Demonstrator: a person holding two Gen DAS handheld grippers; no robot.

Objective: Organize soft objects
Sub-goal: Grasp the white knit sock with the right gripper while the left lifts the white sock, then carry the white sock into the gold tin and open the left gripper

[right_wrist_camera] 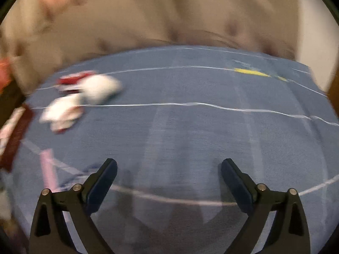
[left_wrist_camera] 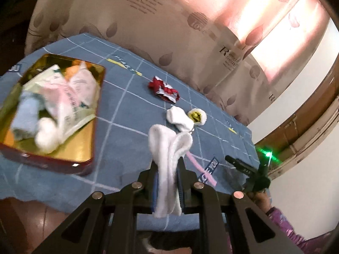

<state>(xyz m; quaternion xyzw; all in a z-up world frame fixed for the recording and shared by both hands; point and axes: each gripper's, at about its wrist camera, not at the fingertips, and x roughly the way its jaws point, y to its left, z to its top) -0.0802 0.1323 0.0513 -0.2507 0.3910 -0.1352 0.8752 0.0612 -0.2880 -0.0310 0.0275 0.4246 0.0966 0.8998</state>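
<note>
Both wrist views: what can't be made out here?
- Left wrist: contents of the gold tin are motion-smeared; single items unclear.
- Left wrist: lower end of the white sock in the left gripper is cut off behind its frame.
- Right wrist: white and red cloths are blurred; their number is unclear.

Blue gridded cloth (left_wrist_camera: 135,105): tin (left_wrist_camera: 84,160), socks (left_wrist_camera: 180,117)

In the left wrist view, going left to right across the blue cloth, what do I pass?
Gold tin already holding soft items → white sock clamped in the left gripper → red cloth → white-and-yellow plush piece → the right gripper at the far right edge.
</note>
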